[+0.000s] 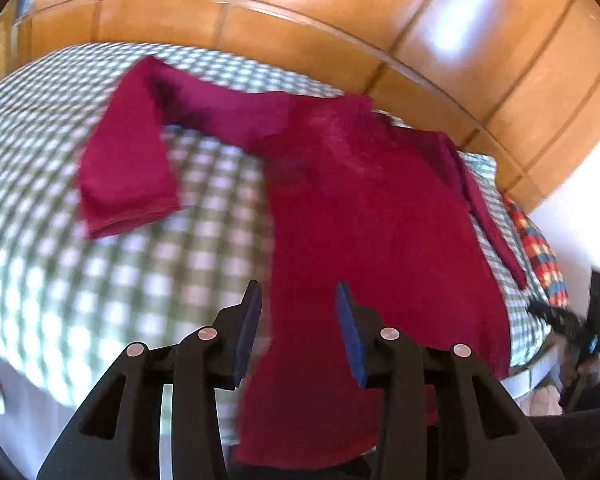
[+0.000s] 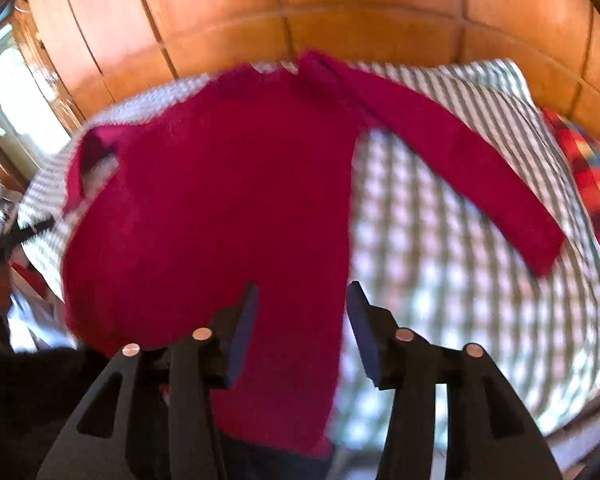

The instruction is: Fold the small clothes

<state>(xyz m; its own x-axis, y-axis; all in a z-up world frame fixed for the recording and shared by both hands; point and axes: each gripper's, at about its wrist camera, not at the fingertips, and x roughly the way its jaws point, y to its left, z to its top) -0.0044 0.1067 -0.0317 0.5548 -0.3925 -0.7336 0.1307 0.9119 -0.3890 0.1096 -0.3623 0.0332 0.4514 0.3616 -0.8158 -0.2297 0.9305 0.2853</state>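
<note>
A dark red long-sleeved top [image 1: 380,216] lies spread on the green-and-white checked bed cover [image 1: 100,280]. Its neck is toward the wooden headboard and its hem hangs over the near edge. One sleeve is bent, so its cuff [image 1: 128,196] points back toward me. The other sleeve [image 2: 460,168] runs out straight to the right. My left gripper [image 1: 298,320] hovers open above the lower left side of the top, with nothing pressed between its blue pads. My right gripper [image 2: 302,320] is open too, above the top's lower right edge. The cloth shows behind the gap, clear of the pads.
Glossy wooden panelling [image 1: 340,20] curves behind the bed. A red, blue and yellow plaid blanket [image 2: 592,184] lies at the bed's right side. A bright window [image 2: 16,92] is far left. The right hand's black tool [image 1: 568,328] shows beyond the bed's right edge.
</note>
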